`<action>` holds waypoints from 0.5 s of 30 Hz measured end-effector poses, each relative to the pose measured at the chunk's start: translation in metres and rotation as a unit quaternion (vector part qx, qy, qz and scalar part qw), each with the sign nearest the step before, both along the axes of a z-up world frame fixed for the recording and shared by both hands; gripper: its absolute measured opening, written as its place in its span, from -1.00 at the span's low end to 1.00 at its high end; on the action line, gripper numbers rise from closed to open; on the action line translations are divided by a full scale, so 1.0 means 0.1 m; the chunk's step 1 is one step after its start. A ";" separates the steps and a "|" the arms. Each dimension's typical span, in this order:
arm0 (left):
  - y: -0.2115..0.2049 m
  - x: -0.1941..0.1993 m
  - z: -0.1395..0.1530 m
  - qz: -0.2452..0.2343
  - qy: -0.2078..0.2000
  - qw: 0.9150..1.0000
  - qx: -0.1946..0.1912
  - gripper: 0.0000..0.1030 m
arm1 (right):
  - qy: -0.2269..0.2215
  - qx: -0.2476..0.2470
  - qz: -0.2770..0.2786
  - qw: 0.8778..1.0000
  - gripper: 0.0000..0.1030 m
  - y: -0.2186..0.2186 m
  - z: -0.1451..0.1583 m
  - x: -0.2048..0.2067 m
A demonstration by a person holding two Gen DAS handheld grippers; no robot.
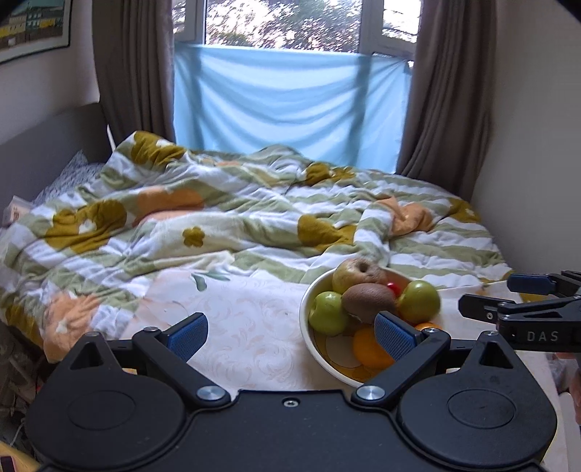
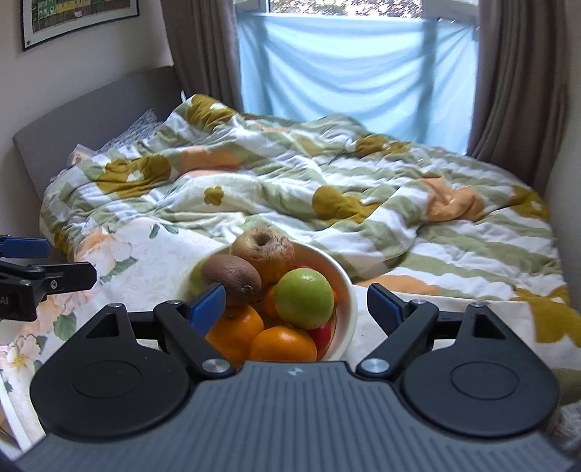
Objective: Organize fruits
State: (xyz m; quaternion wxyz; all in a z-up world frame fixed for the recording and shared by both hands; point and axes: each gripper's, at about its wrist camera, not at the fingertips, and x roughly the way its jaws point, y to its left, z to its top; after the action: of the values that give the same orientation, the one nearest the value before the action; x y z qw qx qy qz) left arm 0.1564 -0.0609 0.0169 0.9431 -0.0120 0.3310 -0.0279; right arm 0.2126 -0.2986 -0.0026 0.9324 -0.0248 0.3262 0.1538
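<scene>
Left gripper (image 1: 292, 336): we hold its fingers spread, empty, beside the bowl.
Right gripper (image 2: 296, 305): our fingers spread wide over the bowl, gripping nothing.
Bowl (image 2: 346, 290): on the bed, where we see a kiwi (image 2: 232, 277), green apple (image 2: 304, 297) and oranges (image 2: 283, 343) piled inside.

A home bedroom — a bed (image 2: 290, 188) with a rumpled flowered quilt (image 1: 218, 225), brown curtains (image 1: 130, 69) flanking the window (image 1: 290, 21) behind the bed, a framed picture (image 2: 76, 18) above its headboard (image 2: 90, 109).
</scene>
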 end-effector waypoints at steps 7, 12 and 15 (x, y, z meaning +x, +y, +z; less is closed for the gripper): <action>0.15 -0.36 0.22 -0.033 -0.010 0.999 0.005 0.95 | -0.005 -0.005 -0.060 0.998 1.00 0.05 0.38 -0.62; 0.24 -0.61 0.24 -0.045 -0.002 0.999 0.006 1.00 | -0.005 -0.012 -0.105 0.994 1.00 0.09 0.53 -1.06; 0.27 -0.74 0.23 -0.049 0.007 0.999 0.012 1.00 | 0.005 -0.018 -0.127 0.992 1.00 0.13 0.56 -1.28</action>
State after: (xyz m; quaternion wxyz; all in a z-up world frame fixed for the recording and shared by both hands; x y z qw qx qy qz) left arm 0.0826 -0.0342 0.0397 0.9385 0.0158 0.3377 -0.0702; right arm 0.0849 -0.2851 0.0533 0.9422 0.0008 0.3340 0.0285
